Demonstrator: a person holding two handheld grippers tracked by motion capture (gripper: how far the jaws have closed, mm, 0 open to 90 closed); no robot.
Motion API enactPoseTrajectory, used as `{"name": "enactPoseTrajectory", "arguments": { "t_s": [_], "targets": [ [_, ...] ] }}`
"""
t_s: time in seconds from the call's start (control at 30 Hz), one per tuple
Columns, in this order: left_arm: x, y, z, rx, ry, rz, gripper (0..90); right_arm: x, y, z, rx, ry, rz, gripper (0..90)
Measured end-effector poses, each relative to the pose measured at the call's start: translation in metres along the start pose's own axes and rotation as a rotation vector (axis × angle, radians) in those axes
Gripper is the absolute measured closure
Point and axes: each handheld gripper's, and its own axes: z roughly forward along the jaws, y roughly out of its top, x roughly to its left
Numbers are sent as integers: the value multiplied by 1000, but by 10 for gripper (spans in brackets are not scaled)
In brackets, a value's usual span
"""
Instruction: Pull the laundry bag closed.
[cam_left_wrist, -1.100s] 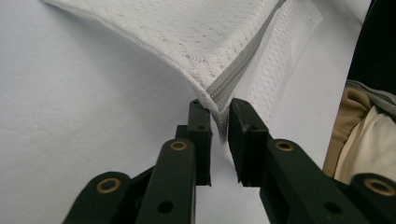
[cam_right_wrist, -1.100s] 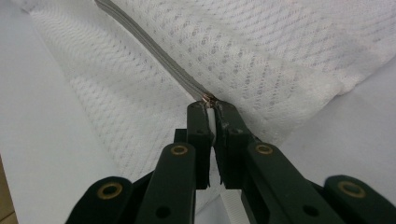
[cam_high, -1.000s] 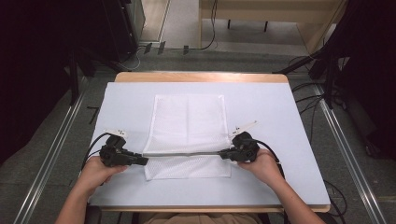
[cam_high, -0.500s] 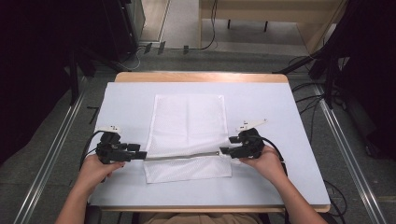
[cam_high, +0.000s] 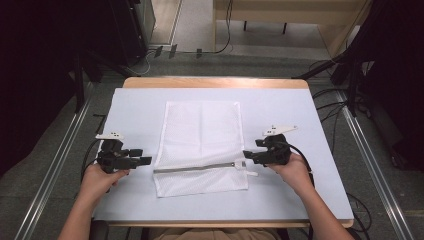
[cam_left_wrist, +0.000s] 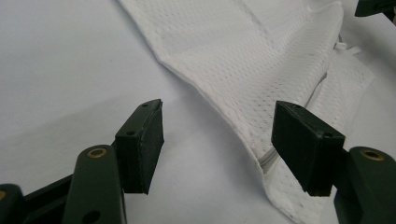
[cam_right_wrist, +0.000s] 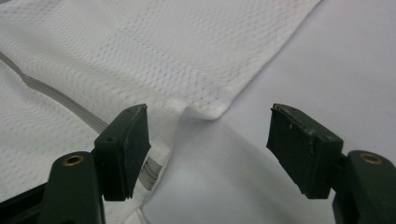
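A white mesh bag (cam_high: 200, 145) lies flat on the pale table cover (cam_high: 300, 115), its grey zipper (cam_high: 200, 167) running across near the front. My left gripper (cam_high: 141, 156) stands open just left of the bag's side edge. In the left gripper view, the left gripper (cam_left_wrist: 217, 135) hangs over the bag's edge (cam_left_wrist: 261, 60), its pads off it. My right gripper (cam_high: 251, 150) is open at the zipper's right end, by the white pull (cam_high: 248, 171). In the right gripper view, the right gripper (cam_right_wrist: 208, 135) has a bag corner (cam_right_wrist: 163, 46) below it, untouched. Both pairs of jaws have just been opening.
The table's wooden back edge (cam_high: 215, 82) shows beyond the cover. Metal rails (cam_high: 60, 165) run along both sides on the floor, with cables (cam_high: 335, 95) at the right and dark equipment (cam_high: 60, 45) at the back left. The person's forearms (cam_high: 320, 210) enter from the front.
Both grippers have let go of the bag's sides at the zipper, opened, and drawn outward a little. The bag has settled flat, and the zipper line has slackened.
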Motion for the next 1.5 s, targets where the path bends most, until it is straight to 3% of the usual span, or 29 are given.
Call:
{"name": "enactPoseTrajectory", "arguments": {
  "t_s": [0.47,0.73,1.13,1.5],
  "targets": [
    [12,-3,-4,-34,119,-37,276,-23,-8,-10,-22,-85,-46,222],
    [18,-6,-1,-32,174,-46,248,-35,-12,-13,-2,-123,-3,224],
    [19,-6,1,-23,179,-56,239,-40,-14,-8,37,-161,6,226],
    [19,-7,3,-14,184,-51,235,-41,-16,-8,44,-154,8,227]
  ]
}}
